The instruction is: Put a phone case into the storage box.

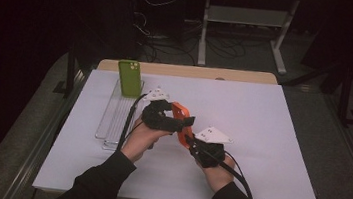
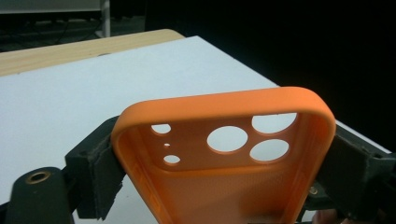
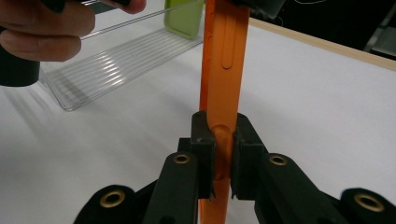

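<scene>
Now both grippers hold the orange case (image 1: 181,118) above the table (image 1: 270,140), at the middle of the high view. Left gripper (image 2: 219,163) has its jaws clenched across the case's width, camera holes at centre frame. Right gripper (image 3: 223,161) has its jaws pinched on the case's thin edge. A green phone (image 1: 129,78) stands in a clear tray (image 1: 114,117) at centre left

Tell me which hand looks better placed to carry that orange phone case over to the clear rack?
Probably the left hand-held gripper: it spans the orange phone case across its width and sits nearer the clear rack. The right hand-held gripper only pinches one edge.
</scene>
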Available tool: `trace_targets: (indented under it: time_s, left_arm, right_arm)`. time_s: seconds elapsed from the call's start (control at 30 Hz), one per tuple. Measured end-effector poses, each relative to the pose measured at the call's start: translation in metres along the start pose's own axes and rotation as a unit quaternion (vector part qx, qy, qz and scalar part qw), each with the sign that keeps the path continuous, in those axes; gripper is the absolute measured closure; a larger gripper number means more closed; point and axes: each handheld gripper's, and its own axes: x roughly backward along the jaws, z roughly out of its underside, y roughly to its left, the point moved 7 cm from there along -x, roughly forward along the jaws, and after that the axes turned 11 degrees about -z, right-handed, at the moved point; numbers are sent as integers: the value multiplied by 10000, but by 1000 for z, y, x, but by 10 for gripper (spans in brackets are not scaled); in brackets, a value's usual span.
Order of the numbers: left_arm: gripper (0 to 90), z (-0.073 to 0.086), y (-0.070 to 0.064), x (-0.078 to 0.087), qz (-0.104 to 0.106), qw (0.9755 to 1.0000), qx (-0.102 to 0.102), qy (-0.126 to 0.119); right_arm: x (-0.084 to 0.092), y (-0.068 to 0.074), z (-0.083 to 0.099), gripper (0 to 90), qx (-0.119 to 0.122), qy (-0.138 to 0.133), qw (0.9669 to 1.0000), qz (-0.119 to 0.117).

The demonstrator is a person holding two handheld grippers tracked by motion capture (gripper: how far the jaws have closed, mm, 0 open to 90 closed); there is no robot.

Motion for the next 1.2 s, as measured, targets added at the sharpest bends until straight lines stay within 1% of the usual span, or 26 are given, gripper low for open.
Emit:
trace_targets:
  time_s: [0.07, 0.13, 0.2, 0.33, 0.37, 0.43, 0.47, 0.5, 0.53, 0.57, 0.63, 0.67, 0.7, 0.73, 0.77, 0.8, 0.83, 0.9, 0.93, 1.0, 1.03, 1.1, 1.2]
  left_arm:
    - [127, 0, -1, 0, 10, 10000, 29, -31]
    - [131, 0, -2, -1, 16, 10000, 14, -71]
    - [136, 0, -2, 0, 25, 10000, -48, -62]
    - [142, 0, -2, -1, 57, 10000, -18, -48]
    - [144, 0, -1, 0, 46, 10000, -40, -31]
    - [147, 1, -2, -1, 2, 10000, -91, -7]
    - [148, 1, -2, -1, 7, 10000, -96, -10]
    - [149, 1, -2, -2, 14, 10000, -79, 0]
    - [150, 2, -3, -2, -3, 10000, -43, -8]
    - [150, 2, -2, -2, -24, 10000, -77, 11]
    - [150, 1, -2, -2, -31, 10000, -49, -30]
    - [150, 1, -2, -2, -56, 10000, -30, -44]
    - [150, 0, -1, -1, -71, 9999, -70, -58]
    - [150, 1, 0, 0, -86, 9999, -103, -30]
    - [151, 0, 1, 0, -102, 9999, -76, -60]
    - [150, 0, 2, 1, -133, 9998, -92, -64]
    - [150, -1, 2, 1, -140, 9998, -93, -64]
    - [150, -1, 5, 2, -175, 9998, -114, -73]
    - [150, -1, 5, 2, -202, 9997, -76, -64]
    - [150, -1, 7, 2, -212, 9997, -120, -36]
    - [150, -1, 7, 2, -212, 9997, -116, -32]
    - [150, -1, 8, 2, -221, 9997, -136, -41]
    - [150, -1, 8, 3, -233, 9996, -130, -43]
  right_arm:
    - [0, 0, 0, 799, 7, 6, 10000, -6]
    - [0, 0, 0, 797, 43, 0, 10000, -8]
    - [0, 0, 1, 793, 18, 14, 10000, -17]
    - [0, -1, 1, 784, 60, 36, 10000, -37]
    - [-1, -1, 1, 775, 75, 35, 10000, -45]
    - [-1, 0, 2, 755, 68, 75, 9999, -134]
    - [-2, 1, 2, 743, 92, 90, 9998, -164]
    - [-2, 2, 2, 726, 96, 102, 9996, -243]
    - [-2, 3, 2, 693, 100, 108, 9995, -291]
    - [-2, 4, 2, 649, 109, 107, 9994, -296]
    - [-1, 5, 2, 559, 77, 96, 9991, -406]
    - [-1, 5, 1, 519, 47, 90, 9991, -412]
    - [-1, 4, 1, 480, 60, 87, 9989, -446]
    - [0, 4, 1, 442, 21, 105, 9985, -539]
    - [0, 3, 1, 407, 55, 106, 9982, -596]
    - [1, 2, 1, 379, 34, 132, 9981, -599]
    - [3, -1, 2, 339, 79, 156, 9978, -644]
    - [4, -4, 4, 287, -50, 193, 9967, -784]
    - [5, -6, 5, 263, -124, 226, 9963, -824]
    - [8, -12, 7, 224, -71, 239, 9970, -737]
    - [10, -14, 9, 193, -92, 278, 9971, -707]
    - [12, -20, 10, 151, -7, 293, 9978, -593]
    - [18, -28, 12, 117, -52, 228, 9983, -531]
